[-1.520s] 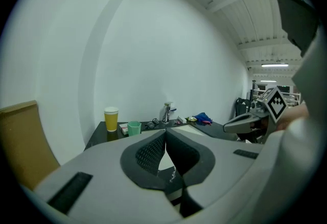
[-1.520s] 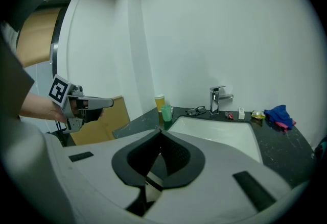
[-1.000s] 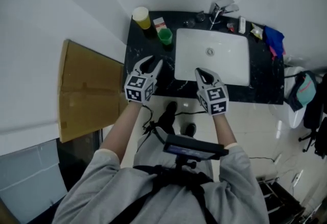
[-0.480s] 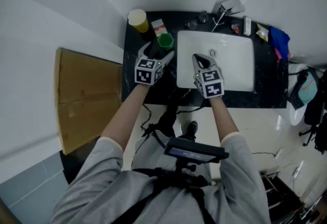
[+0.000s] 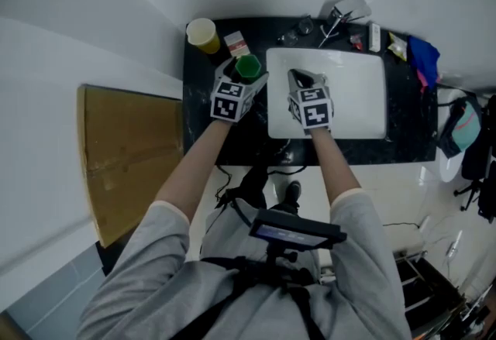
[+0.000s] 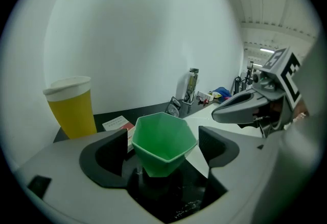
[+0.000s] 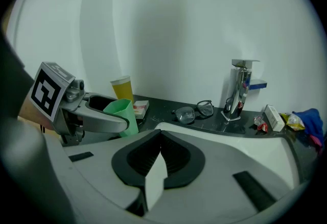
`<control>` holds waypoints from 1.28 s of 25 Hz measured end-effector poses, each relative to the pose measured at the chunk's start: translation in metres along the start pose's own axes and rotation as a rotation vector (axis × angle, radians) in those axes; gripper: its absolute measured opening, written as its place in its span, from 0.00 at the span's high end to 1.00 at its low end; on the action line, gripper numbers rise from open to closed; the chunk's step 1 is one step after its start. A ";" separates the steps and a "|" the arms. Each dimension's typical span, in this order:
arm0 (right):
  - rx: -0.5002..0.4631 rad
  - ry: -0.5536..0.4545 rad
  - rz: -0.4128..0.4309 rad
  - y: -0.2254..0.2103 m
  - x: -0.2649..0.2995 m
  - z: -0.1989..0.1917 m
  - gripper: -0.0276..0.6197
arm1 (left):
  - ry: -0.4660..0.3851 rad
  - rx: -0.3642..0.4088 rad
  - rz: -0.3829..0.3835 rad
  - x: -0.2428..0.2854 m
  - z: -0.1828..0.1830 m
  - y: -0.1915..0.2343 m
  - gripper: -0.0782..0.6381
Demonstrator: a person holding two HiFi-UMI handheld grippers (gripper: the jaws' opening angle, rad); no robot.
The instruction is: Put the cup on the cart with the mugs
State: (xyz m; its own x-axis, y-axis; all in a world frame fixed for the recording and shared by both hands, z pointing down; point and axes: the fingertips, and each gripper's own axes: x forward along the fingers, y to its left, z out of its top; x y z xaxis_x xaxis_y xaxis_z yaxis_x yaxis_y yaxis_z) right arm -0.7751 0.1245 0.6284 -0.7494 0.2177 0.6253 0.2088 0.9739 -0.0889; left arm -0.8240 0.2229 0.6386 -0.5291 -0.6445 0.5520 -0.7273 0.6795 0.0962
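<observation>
- Left gripper [image 5: 242,77]: jaws spread wide and have just been opening. The green cup [image 6: 163,141] stands between the pads; I see no pad pressing on it.
- Green cup: upright on the black counter [image 5: 201,110], just at the near-left corner of the white sink [image 5: 360,102]. In the head view it sits at 12 o'clock from the left gripper's marker cube.
- Right gripper [image 7: 159,156]: jaws closed together with nothing between them. It hangs over the sink, at 3 o'clock from the left gripper.
- Lidded yellow cup [image 6: 71,106]: at 10 o'clock from the green cup, in the counter's far-left corner.
- Small red-and-white box [image 5: 235,43]: lies flat between the two cups.
- Glasses [image 7: 194,110] and faucet [image 7: 239,88]: along the back edge, at 1 o'clock in the right gripper view.
- Cardboard sheet [image 5: 128,160]: at 9 o'clock from the counter.
</observation>
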 end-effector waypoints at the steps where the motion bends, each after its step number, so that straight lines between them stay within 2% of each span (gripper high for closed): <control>1: 0.004 -0.001 -0.001 0.000 0.001 0.001 0.95 | 0.001 0.000 -0.006 0.002 -0.001 0.000 0.30; 4: 0.017 -0.011 0.004 0.003 0.003 0.005 0.95 | 0.020 0.000 -0.001 0.005 -0.005 0.004 0.31; 5: 0.017 -0.010 0.003 0.003 0.004 0.005 0.95 | 0.025 0.001 0.007 0.005 -0.006 0.006 0.33; 6: 0.016 -0.010 0.002 0.002 0.004 0.006 0.95 | 0.028 0.003 0.015 0.005 -0.006 0.008 0.40; 7: 0.015 -0.010 0.001 0.002 0.004 0.006 0.95 | 0.029 0.006 0.020 0.004 -0.006 0.009 0.42; 21: 0.026 -0.022 -0.022 -0.004 -0.008 0.004 0.95 | 0.015 0.052 0.016 -0.013 0.006 0.006 0.42; 27: 0.039 -0.056 -0.043 -0.007 -0.039 0.008 0.95 | -0.001 0.093 -0.023 -0.033 0.023 -0.009 0.42; 32: 0.054 -0.095 -0.072 -0.005 -0.077 0.002 0.95 | -0.008 0.130 -0.090 -0.054 0.035 -0.033 0.42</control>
State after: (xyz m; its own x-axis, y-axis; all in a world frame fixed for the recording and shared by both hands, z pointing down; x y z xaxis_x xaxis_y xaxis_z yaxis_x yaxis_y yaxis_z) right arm -0.7197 0.1024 0.5791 -0.8181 0.1502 0.5552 0.1204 0.9886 -0.0901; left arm -0.7862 0.2232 0.5767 -0.4619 -0.7040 0.5395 -0.8222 0.5680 0.0373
